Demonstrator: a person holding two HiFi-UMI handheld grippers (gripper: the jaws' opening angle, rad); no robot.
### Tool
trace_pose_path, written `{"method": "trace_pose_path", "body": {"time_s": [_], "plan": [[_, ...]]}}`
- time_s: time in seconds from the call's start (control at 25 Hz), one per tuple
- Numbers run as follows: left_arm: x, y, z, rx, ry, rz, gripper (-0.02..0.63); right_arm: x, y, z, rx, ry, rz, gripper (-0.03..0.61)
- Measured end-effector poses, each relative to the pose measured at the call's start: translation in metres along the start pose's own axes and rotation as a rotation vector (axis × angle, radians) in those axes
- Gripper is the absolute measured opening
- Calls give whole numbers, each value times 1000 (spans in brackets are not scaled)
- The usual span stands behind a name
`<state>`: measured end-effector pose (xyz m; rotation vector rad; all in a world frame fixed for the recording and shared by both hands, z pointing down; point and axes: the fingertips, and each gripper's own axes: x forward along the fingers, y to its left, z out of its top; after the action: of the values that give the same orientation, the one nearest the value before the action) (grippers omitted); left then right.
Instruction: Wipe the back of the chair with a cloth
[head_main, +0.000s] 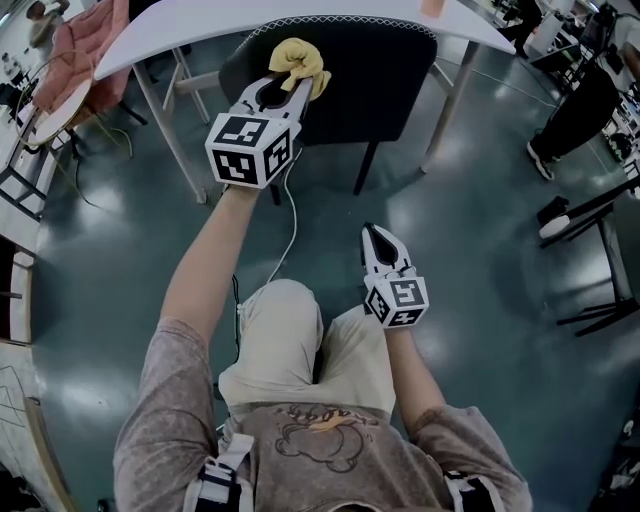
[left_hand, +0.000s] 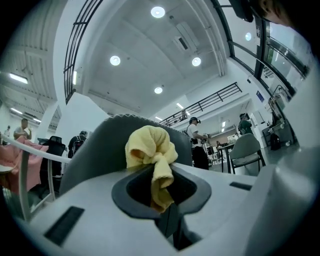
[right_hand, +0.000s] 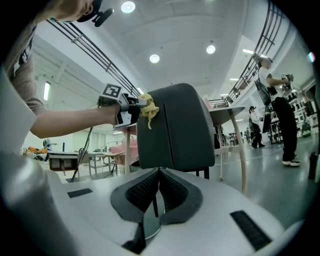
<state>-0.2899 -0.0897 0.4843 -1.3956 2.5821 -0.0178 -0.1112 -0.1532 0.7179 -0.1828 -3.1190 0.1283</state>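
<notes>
A dark grey chair stands tucked under a white table, its back toward me. My left gripper is shut on a bunched yellow cloth, which rests against the upper left of the chair back. The cloth bulges out beyond the closed jaws, with the chair back right behind it. In the right gripper view the left gripper and the cloth show at the back's left edge. My right gripper hangs low over my lap, shut and empty, short of the chair.
A white table overhangs the chair, its legs on either side. A white cable trails down from the left gripper. A pink chair stands at the left. Another chair base and a person's shoe are at the right.
</notes>
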Motion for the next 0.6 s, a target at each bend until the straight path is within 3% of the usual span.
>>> {"method": "trace_pose_path", "body": {"time_s": [0.24,0.44,0.6], "plan": [[21,-21,2,-17,-2,-53,60,-3,0,2,-10,8,-5,26],[44,-54,-6,38,29,-127,60,-3,-1,-2,-12,13,-12,26],[63,-67,-10,12,39,-153,60,-4,0,-5,-13,20,-16,26]]}}
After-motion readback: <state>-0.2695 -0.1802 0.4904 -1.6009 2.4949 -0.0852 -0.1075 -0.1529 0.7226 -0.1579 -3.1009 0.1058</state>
